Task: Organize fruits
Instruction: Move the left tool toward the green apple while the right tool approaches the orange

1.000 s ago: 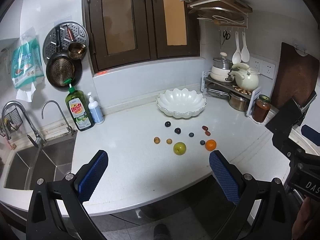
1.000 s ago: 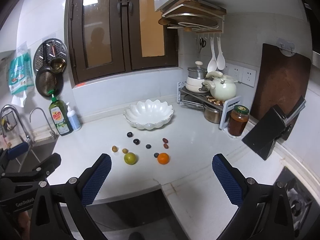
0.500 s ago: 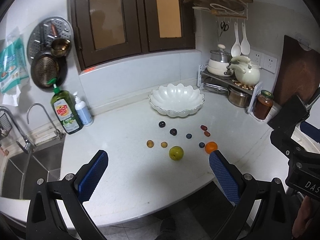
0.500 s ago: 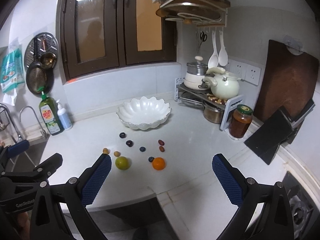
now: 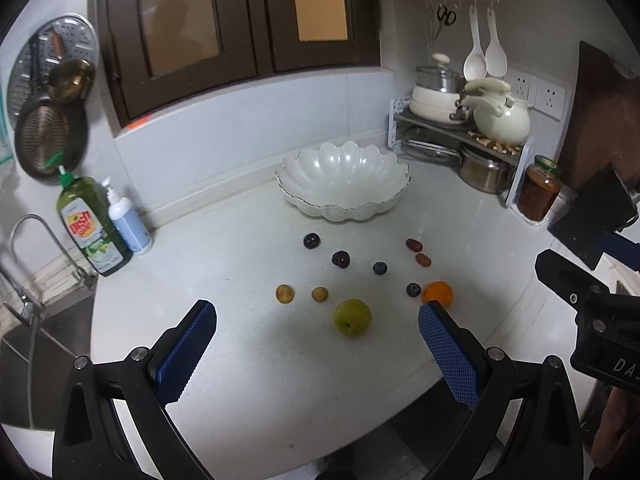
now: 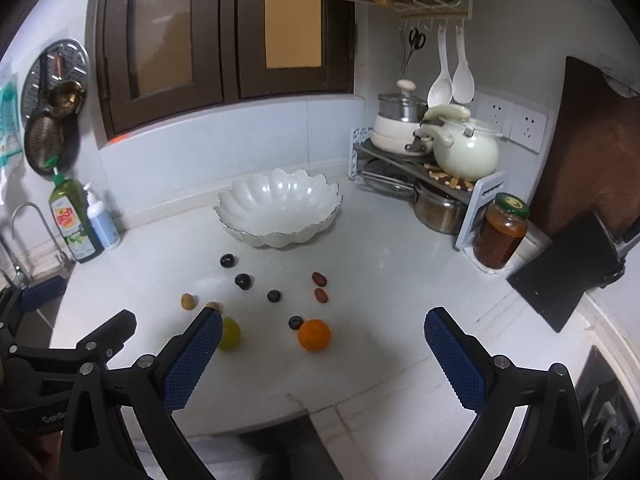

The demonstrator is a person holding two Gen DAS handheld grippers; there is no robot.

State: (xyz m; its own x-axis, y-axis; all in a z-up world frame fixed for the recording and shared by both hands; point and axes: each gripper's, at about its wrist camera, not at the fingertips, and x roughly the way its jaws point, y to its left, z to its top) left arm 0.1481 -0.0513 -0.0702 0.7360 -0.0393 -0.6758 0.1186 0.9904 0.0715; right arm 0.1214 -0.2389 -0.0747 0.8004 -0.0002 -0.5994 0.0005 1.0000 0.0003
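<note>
A white scalloped bowl (image 5: 343, 184) stands empty at the back of the white counter; it also shows in the right wrist view (image 6: 278, 208). Loose fruit lies in front of it: a green apple (image 5: 352, 317), an orange (image 5: 439, 293), two dark plums (image 5: 341, 259), two blueberries (image 5: 379, 268), two red dates (image 5: 414, 245) and two small yellow fruits (image 5: 285, 293). In the right wrist view the orange (image 6: 314, 334) lies between the fingers and the apple (image 6: 231, 333) is half hidden behind the left finger. My left gripper (image 5: 318, 332) and right gripper (image 6: 324, 344) are open, empty, above the counter's near edge.
A sink with a tap (image 5: 36, 248), a green dish-soap bottle (image 5: 90, 228) and a pump bottle (image 5: 128, 220) stand at the left. A rack with pots and a kettle (image 5: 496, 120), a jar (image 5: 538, 192) and a dark cutting board (image 6: 600, 160) stand at the right.
Both grippers have moved forward toward the counter, so the fruit and bowl look nearer. Both stay open. No fruit has moved.
</note>
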